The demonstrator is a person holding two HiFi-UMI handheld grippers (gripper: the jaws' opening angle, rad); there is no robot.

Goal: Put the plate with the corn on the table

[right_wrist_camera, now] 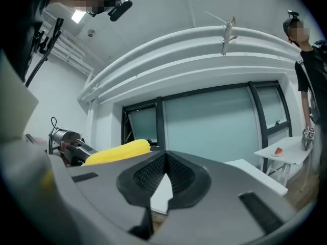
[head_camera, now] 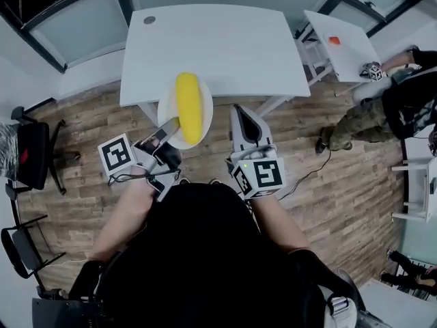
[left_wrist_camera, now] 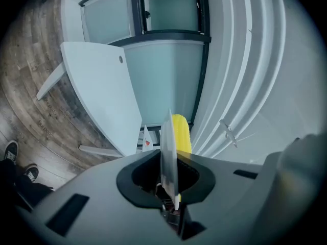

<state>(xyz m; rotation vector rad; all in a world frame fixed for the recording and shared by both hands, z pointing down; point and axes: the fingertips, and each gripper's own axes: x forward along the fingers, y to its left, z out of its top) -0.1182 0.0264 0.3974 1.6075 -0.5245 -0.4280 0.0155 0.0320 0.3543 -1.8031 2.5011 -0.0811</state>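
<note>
A white plate point(head_camera: 166, 105) carrying a yellow corn cob point(head_camera: 188, 108) hangs in the air just in front of the near edge of the white table point(head_camera: 218, 46). My left gripper point(head_camera: 168, 128) is shut on the plate's near rim. In the left gripper view the plate point(left_wrist_camera: 167, 147) stands edge-on between the jaws of that gripper point(left_wrist_camera: 167, 185), with the corn point(left_wrist_camera: 181, 132) behind it. My right gripper point(head_camera: 239, 111) is beside the plate on its right, shut and holding nothing. From the right gripper view point(right_wrist_camera: 165, 154) the corn point(right_wrist_camera: 118, 152) shows to the left.
A second small white table point(head_camera: 341, 43) with a red object point(head_camera: 334, 40) stands at the back right, and a person point(head_camera: 403, 94) is next to it. Black chairs point(head_camera: 34, 156) are at the left. The floor is wood.
</note>
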